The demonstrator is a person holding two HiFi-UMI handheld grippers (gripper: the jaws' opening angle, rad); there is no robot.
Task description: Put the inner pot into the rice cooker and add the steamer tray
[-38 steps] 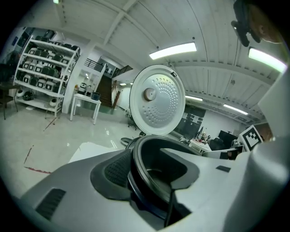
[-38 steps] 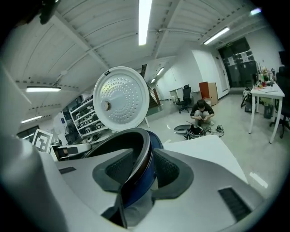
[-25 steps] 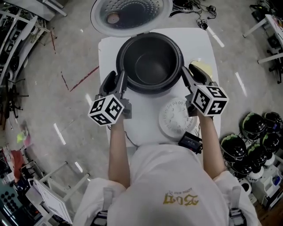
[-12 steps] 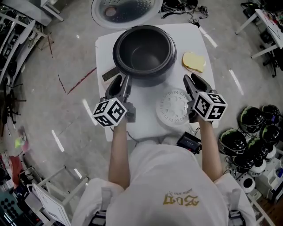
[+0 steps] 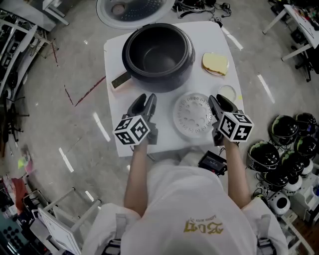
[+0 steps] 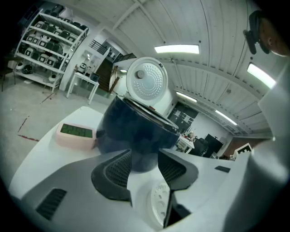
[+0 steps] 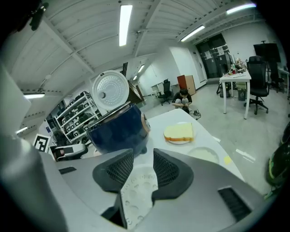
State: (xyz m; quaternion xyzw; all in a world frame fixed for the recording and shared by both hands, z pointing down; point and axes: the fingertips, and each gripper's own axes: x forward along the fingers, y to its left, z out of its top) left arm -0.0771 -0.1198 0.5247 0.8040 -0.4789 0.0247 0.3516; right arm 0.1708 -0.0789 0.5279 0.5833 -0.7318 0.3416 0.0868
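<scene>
**tk_22:** Both claws have pulled back off the cooker (image 5: 172,79) since a second ago. They were right up at its rim, and now they hang on the near side of it, over the front of the table (image 5: 219,40).

**moss:** Holding anything?

**tk_22:** Nope. Left claw (image 5: 145,99) has just been closing up a bit, but there's a clear gap and nothing in it. Its own view just looks through the gap at the cooker's wall. Right claw (image 5: 222,101) is spread about as wide, also empty, and its view looks down through the gap onto the tray (image 5: 193,115).

**moss:** So where's the tray?

**tk_22:** Flat on the table, on the near side of the cooker and a bit right. It's between the two claws, closer to the right one. Neither claw touches it as far as I can see.

**moss:** And the pot?

**tk_22:** Pot (image 5: 159,56) sits down inside the cooker. Lid (image 5: 130,7) is swung open on the cooker's far side. Pink clock (image 6: 76,132) is just beside the cooker's left. Yellow slab (image 5: 215,63) is off its right. Small clear dish (image 5: 227,92) is on the near-right of the cooker, close to the right claw.
</scene>
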